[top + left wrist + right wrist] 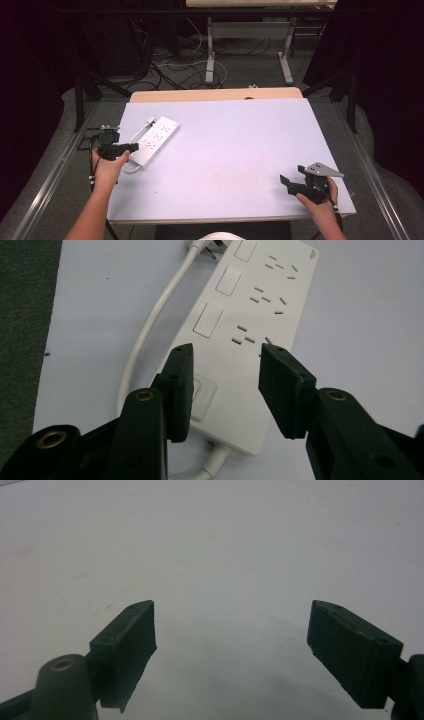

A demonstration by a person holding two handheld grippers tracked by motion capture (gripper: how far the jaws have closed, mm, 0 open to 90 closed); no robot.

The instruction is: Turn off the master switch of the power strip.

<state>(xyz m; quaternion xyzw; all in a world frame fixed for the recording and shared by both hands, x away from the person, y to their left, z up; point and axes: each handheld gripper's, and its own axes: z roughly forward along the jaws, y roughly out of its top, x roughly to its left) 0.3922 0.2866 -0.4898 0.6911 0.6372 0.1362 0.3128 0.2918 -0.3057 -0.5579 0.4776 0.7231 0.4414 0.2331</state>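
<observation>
1. I am looking over the white power strip point(250, 335) and finding no readable words on it.
2. A small grey mark is sitting at its far corner, too tiny for me to read.

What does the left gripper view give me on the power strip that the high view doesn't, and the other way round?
Left gripper view: the white plastic power strip close up, with its square switches, socket slots, and the left gripper with jaws apart above the strip's near end, pads not pressing on it.

High view: the right gripper, open, at the near right of the pale lilac table, and where the strip sits, near the table's left edge, lying diagonally.

Both: the strip, its white cable curving alongside, and the left gripper at the strip's near end.
</observation>
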